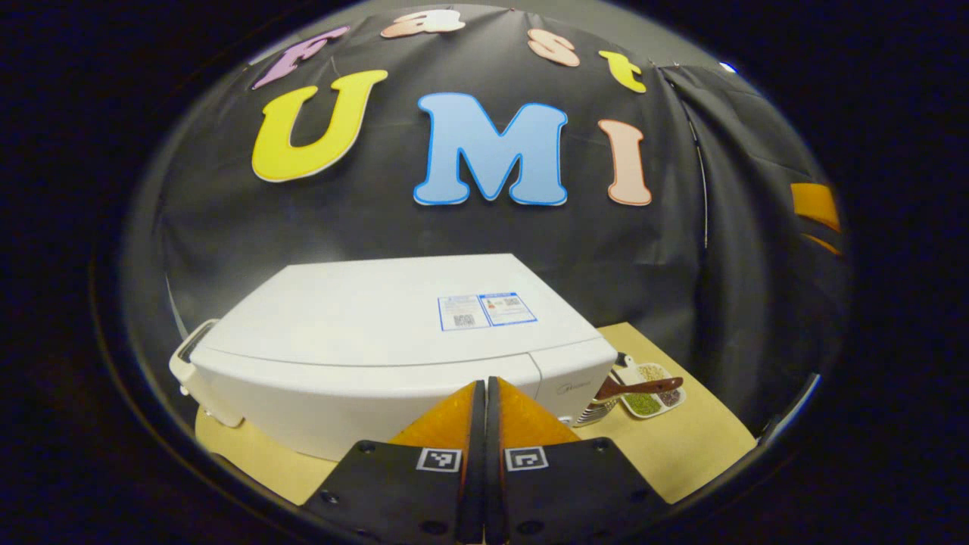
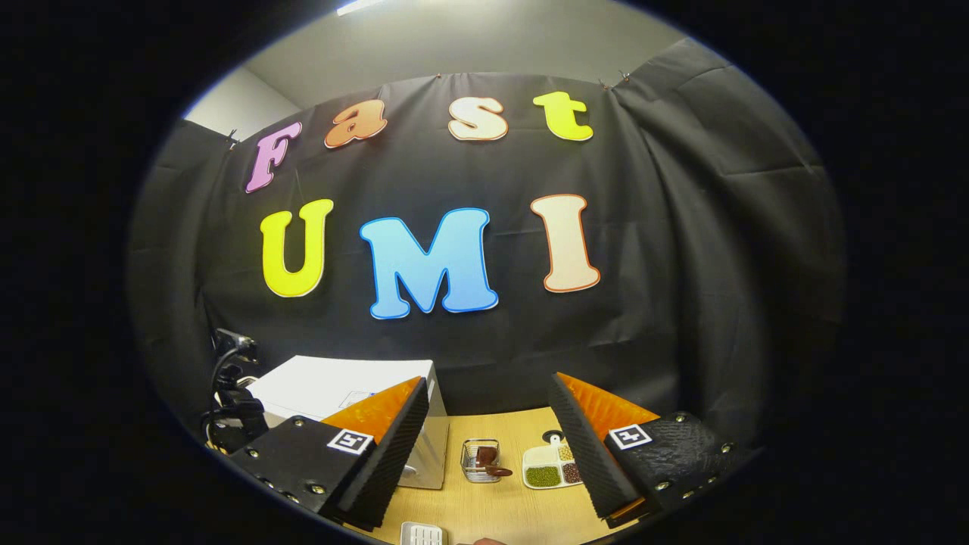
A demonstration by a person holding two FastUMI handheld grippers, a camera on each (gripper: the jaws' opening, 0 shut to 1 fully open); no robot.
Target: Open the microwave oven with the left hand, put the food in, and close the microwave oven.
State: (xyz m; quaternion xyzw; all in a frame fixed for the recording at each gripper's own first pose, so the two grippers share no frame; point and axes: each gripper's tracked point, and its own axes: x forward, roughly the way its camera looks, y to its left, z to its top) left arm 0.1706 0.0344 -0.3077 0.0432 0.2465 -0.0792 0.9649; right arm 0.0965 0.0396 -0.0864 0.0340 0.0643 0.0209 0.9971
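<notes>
In the left gripper view the white microwave oven point(image 1: 378, 341) sits on the wooden table point(image 1: 681, 446), its door slightly ajar at the left edge; the left tongs point(image 1: 484, 393) are pressed together, holding nothing, just in front of it. To its right lie a divided dish of beans point(image 1: 647, 393) and a dark spoon point(image 1: 643, 387). In the right gripper view the right tongs point(image 2: 488, 431) are spread wide and empty, framing the microwave's corner, a small wire basket point(image 2: 481, 460) and the dish
</notes>
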